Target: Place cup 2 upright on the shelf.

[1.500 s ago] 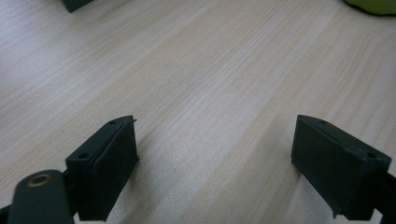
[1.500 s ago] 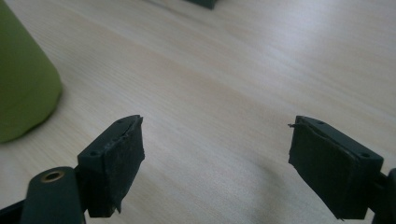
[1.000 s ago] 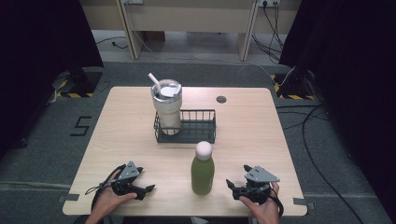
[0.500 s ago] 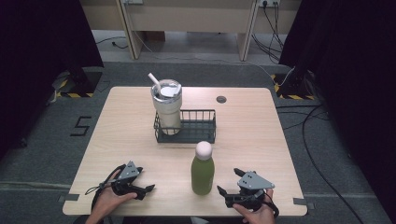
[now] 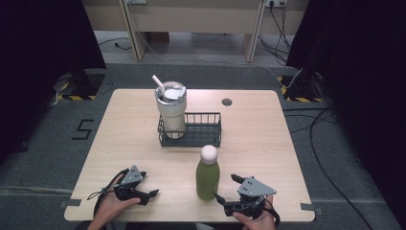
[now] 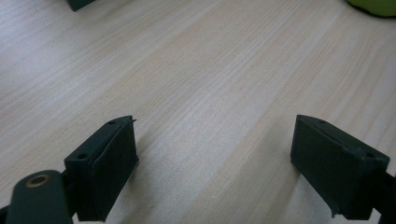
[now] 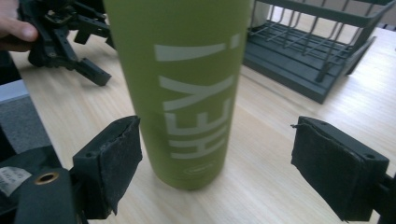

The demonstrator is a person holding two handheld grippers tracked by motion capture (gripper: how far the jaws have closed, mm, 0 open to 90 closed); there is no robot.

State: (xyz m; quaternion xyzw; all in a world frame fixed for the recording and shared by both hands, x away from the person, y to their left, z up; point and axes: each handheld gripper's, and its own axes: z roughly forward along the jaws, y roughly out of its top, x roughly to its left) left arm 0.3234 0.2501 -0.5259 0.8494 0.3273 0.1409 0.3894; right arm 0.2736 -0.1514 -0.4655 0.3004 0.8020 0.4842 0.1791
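Green bottle (image 5: 208,178) stands upright on the counter (image 5: 287,143), in front of the wire basket (image 5: 196,136), not yet gripped. The right tongs (image 5: 224,189) gape beside its base; the left tongs (image 5: 152,195) rest apart, empty. Grasping remains.

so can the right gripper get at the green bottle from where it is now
Probably yes. The right gripper sits open just beside the green bottle, pointing at it, with bare table between them. In the right gripper view the bottle stands upright just past the jaws, left of centre, so a small shift should line it up.
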